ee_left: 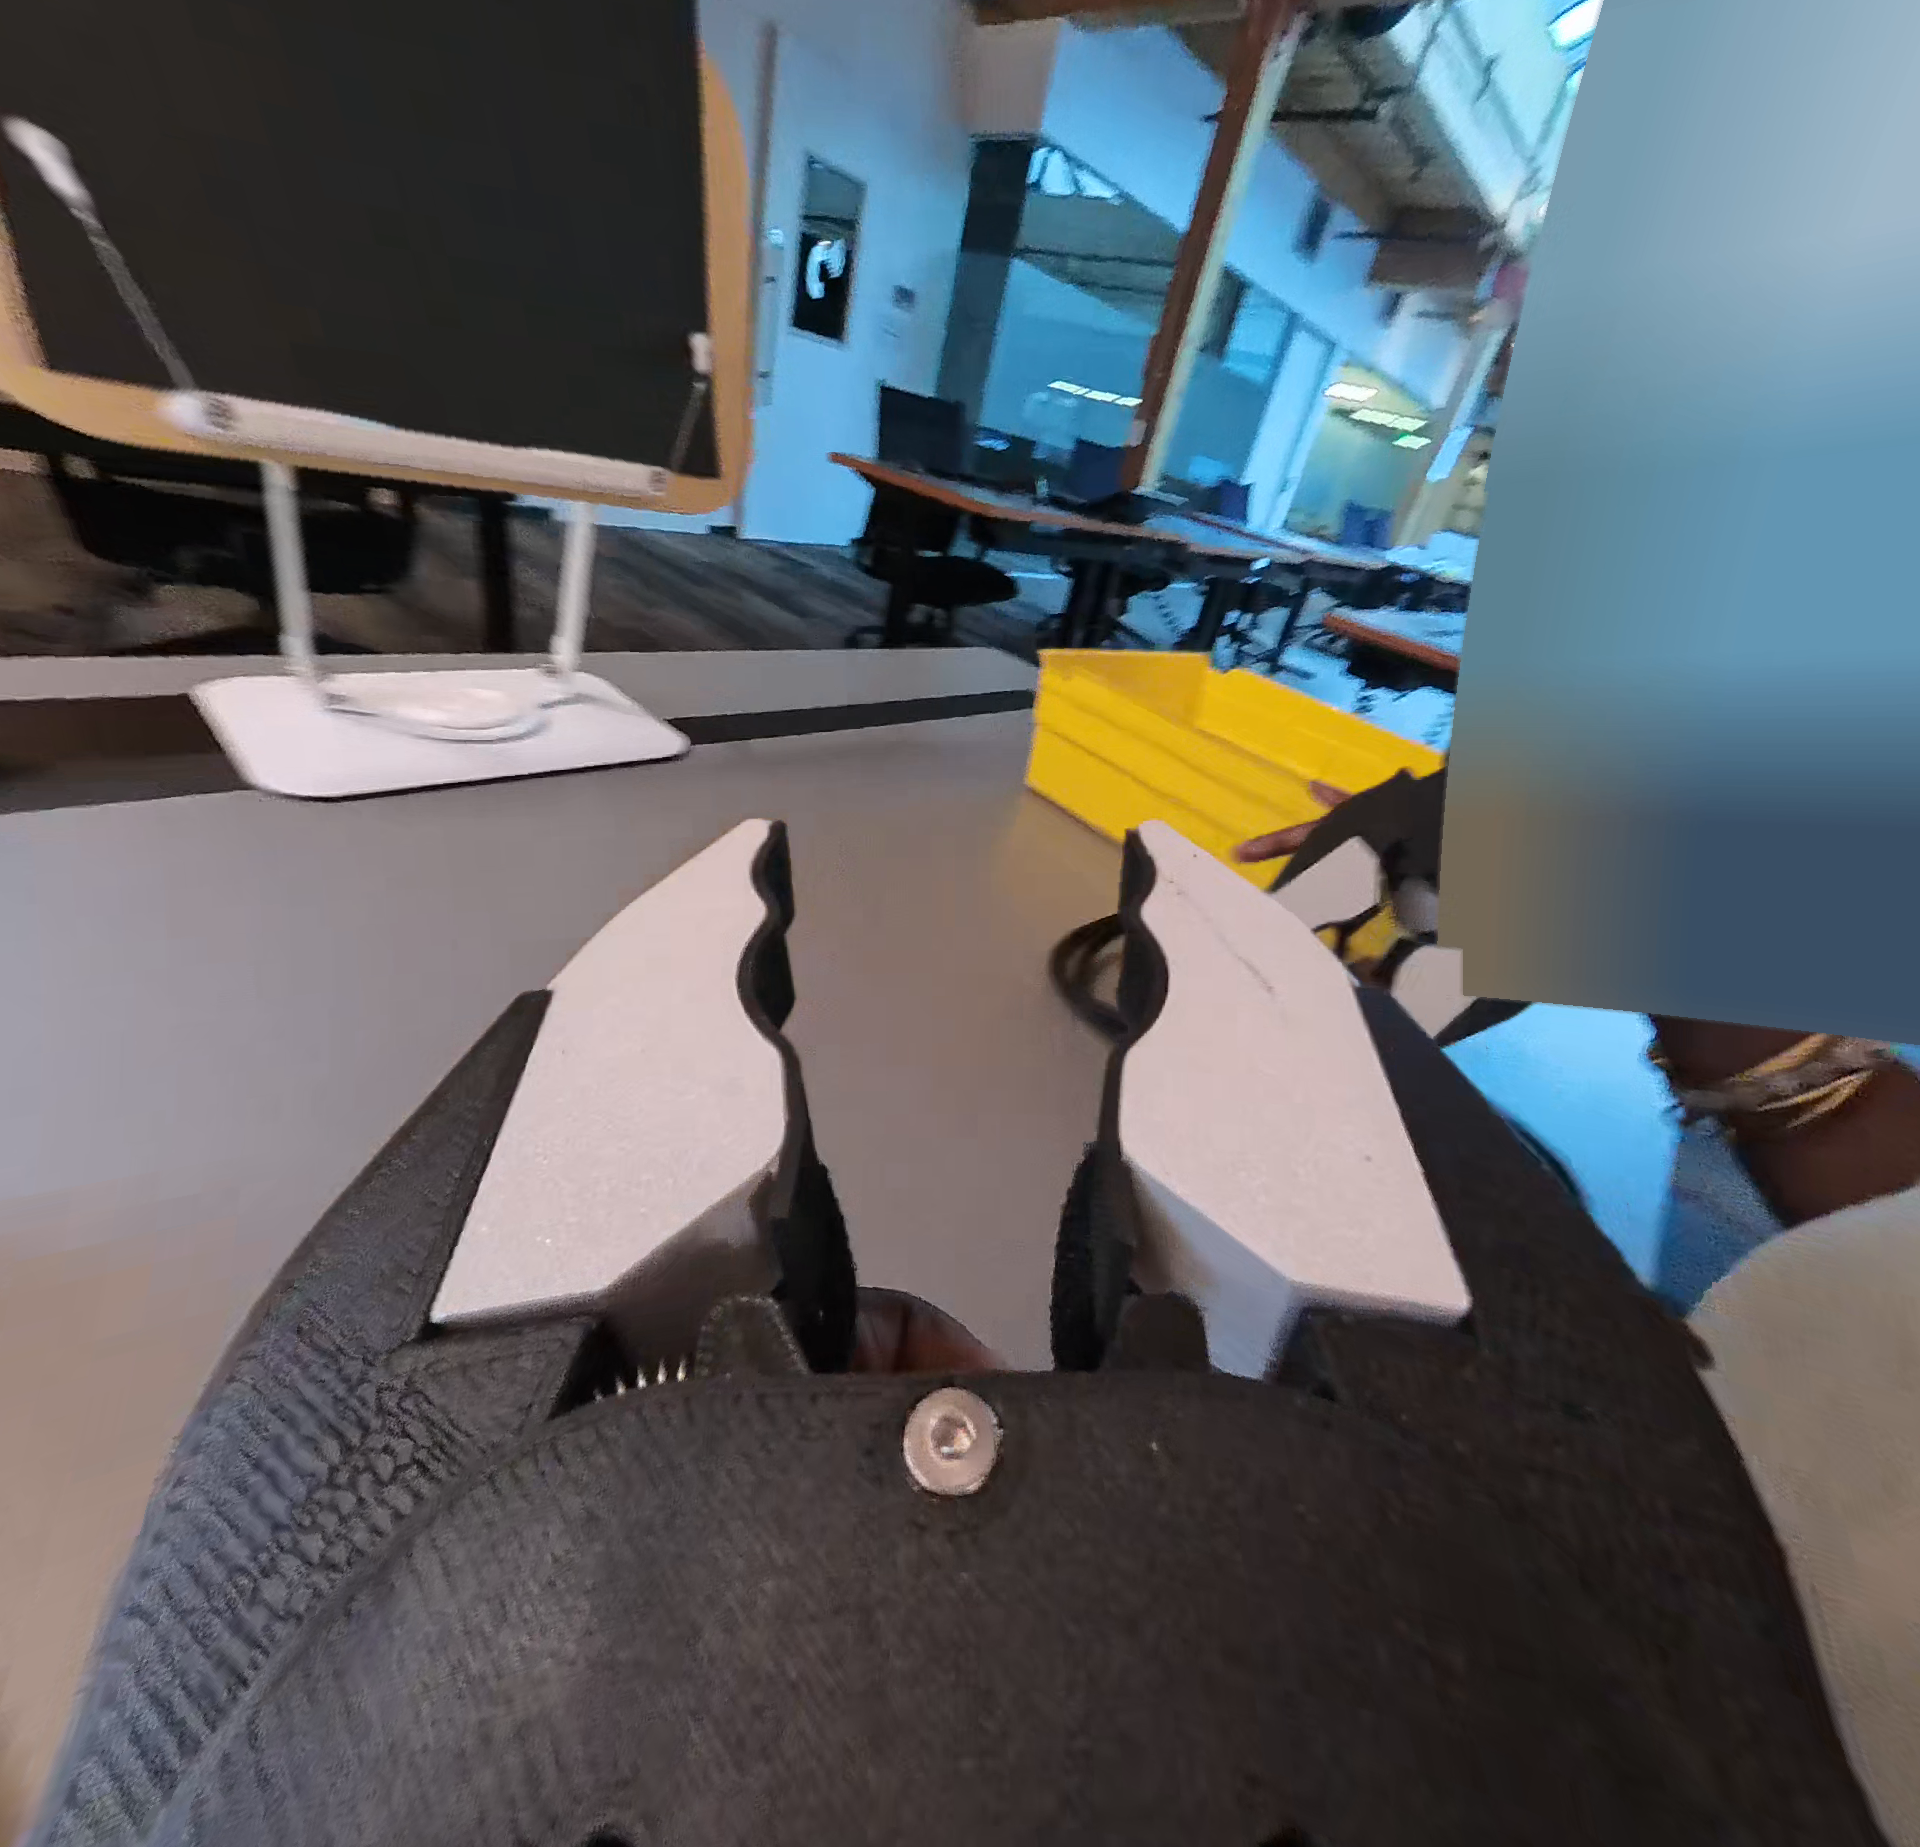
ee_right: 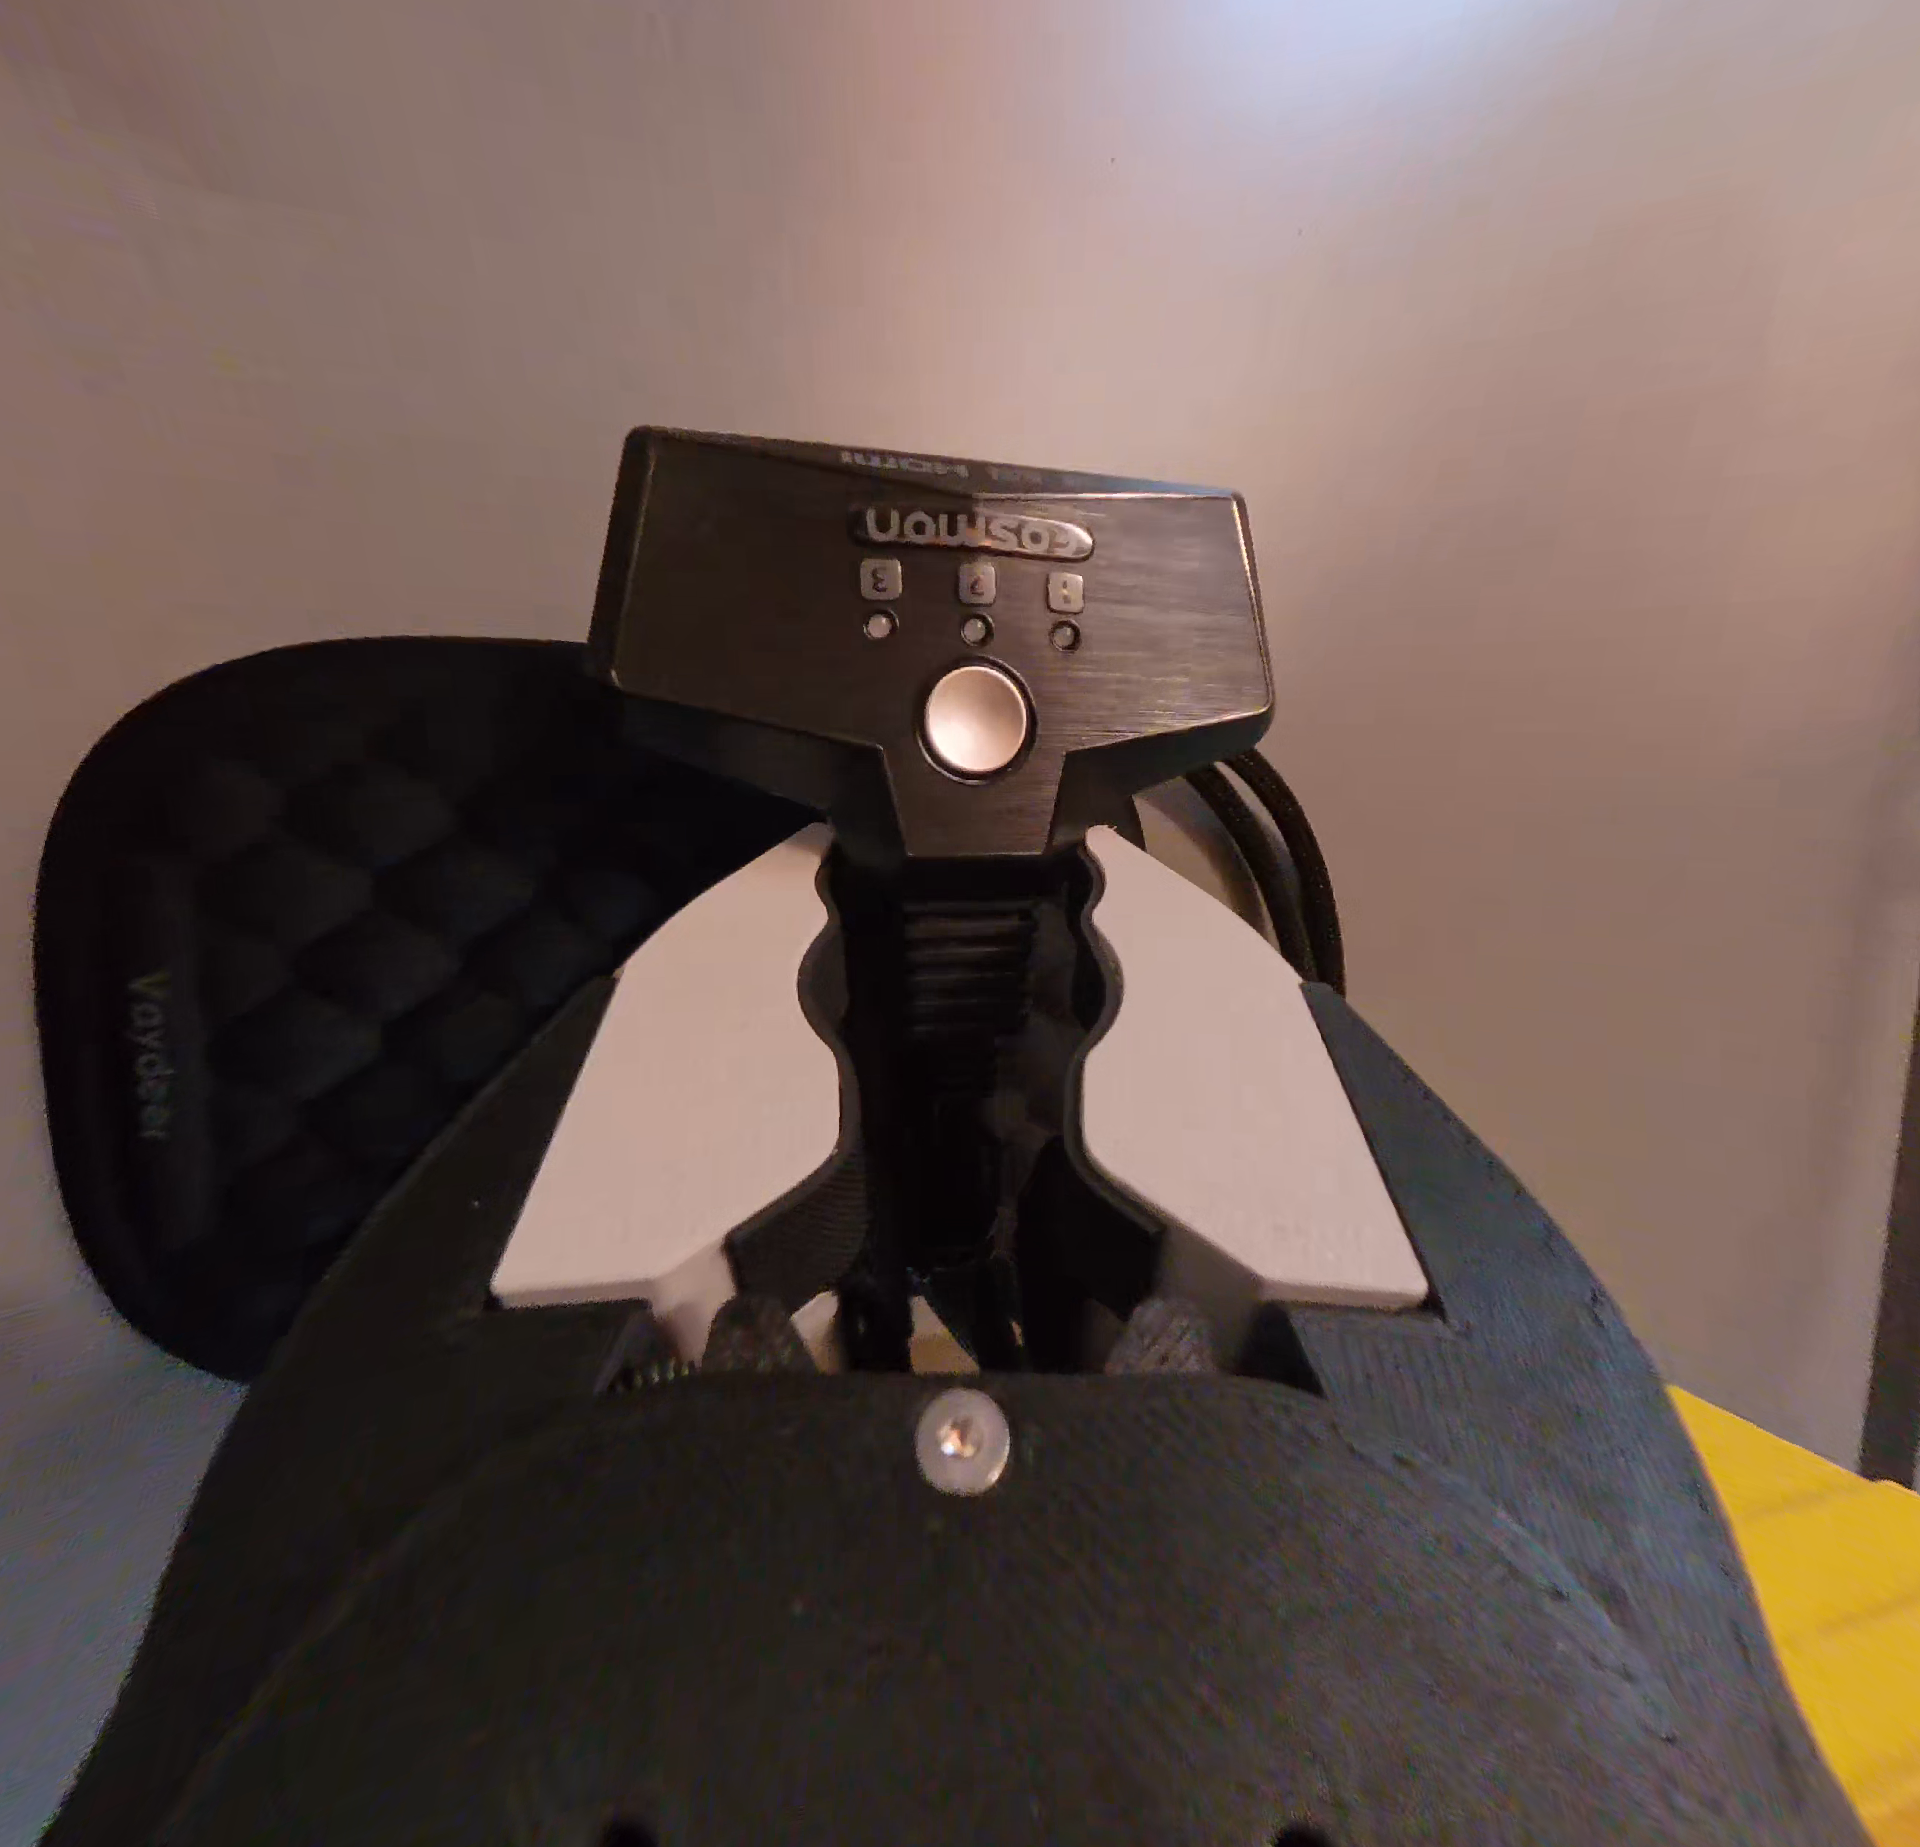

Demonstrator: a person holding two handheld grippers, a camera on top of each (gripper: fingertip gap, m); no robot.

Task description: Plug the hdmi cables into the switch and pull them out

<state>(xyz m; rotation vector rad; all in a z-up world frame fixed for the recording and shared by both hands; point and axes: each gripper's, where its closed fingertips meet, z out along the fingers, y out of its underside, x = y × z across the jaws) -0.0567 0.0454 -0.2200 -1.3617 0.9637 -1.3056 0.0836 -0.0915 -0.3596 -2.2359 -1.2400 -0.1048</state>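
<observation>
1. Left wrist view: the left gripper [ee_left: 956, 852] hovers over a grey table [ee_left: 416, 966], its jaws spread wide with nothing between them.
2. A loop of black cable [ee_left: 1081, 976] lies on the table just behind the right finger, at about 1 o'clock from the gap. Its plug cannot be seen.
3. A yellow bin [ee_left: 1174, 748] sits on the table at 1 o'clock. Only its outer wall and rim show, so what it holds cannot be told.
4. A monitor [ee_left: 364, 187] on a white stand is at 11 o'clock. At 3 o'clock the other gripper's dark parts and a person's hand show beside a blurred patch.
5. Right wrist view: the right gripper [ee_right: 961, 852] is pinched on the ribbed neck of the black switch [ee_right: 935, 613], holding it up in front of a pale wall.
6. Black cables [ee_right: 1288, 862] trail from under the switch at 3 o'clock. A black padded rest [ee_right: 312, 914] lies at 9 o'clock, and a yellow corner [ee_right: 1787, 1610] shows at 5 o'clock.
7. Judged step: the switch is held ready and no plug is gripped yet. Next, the left gripper likely needs to find a plug end, close on it squarely, and line it up with a port, which is hidden here.
</observation>
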